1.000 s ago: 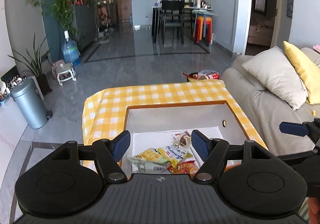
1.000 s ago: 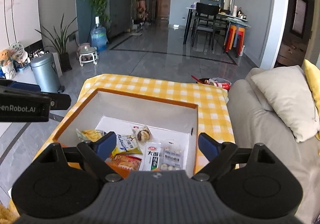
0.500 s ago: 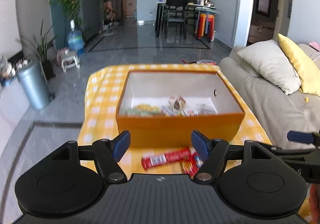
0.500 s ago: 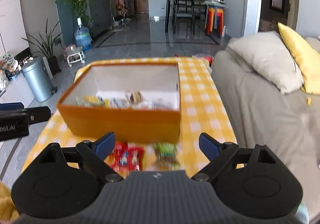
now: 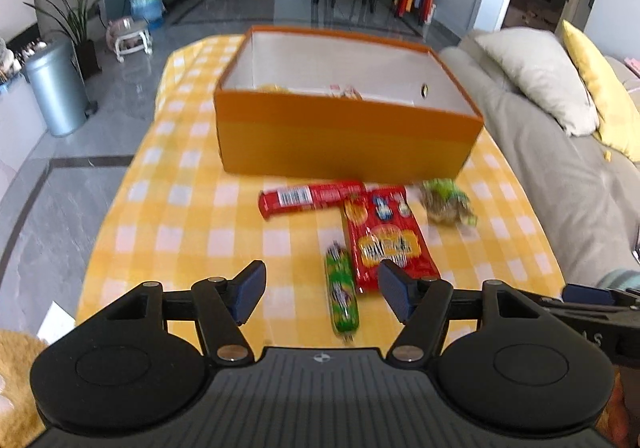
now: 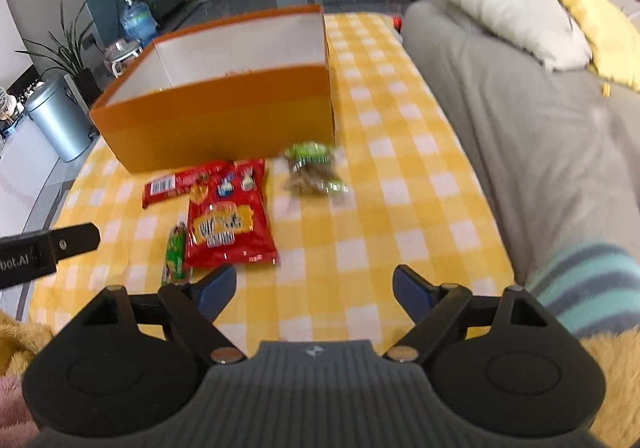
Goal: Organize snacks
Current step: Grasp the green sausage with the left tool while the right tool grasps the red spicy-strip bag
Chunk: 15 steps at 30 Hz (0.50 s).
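Left gripper (image 5: 322,290): jaws closing, nothing gripped; green stick snack (image 5: 341,296) lies between blue pads, long axis toward frame top. Right gripper (image 6: 314,288): jaws closing on nothing. Red chip bag (image 6: 228,217) frame centre-left, lengthwise toward orange box (image 6: 224,119). Red bar (image 5: 310,197) crosswise before box.
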Available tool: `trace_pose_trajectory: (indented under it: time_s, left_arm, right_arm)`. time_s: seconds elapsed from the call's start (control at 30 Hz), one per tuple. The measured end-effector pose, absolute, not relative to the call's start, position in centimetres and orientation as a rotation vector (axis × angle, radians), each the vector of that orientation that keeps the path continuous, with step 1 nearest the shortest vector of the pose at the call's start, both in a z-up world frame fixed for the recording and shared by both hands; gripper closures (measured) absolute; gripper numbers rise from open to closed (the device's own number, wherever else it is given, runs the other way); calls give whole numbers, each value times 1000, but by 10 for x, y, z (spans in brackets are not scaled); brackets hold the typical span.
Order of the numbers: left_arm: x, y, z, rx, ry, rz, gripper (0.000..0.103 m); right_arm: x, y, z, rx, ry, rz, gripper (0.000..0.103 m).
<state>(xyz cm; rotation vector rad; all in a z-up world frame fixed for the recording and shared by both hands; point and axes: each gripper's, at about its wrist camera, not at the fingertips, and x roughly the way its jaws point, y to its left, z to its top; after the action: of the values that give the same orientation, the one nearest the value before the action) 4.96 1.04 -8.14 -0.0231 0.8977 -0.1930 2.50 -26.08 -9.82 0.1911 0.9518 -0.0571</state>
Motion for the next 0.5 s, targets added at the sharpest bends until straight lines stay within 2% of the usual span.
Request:
trace_pose_trajectory:
  time_s: [0.23, 0.5]
  left_arm:
    - [60, 12, -97, -75, 968, -210, 38]
    - [82, -4, -123, -49, 1032, -228, 42]
  right_arm:
    - [31, -266, -113, 250, 1015, -28, 37]
    - [48, -247, -120, 184, 960, 50, 39]
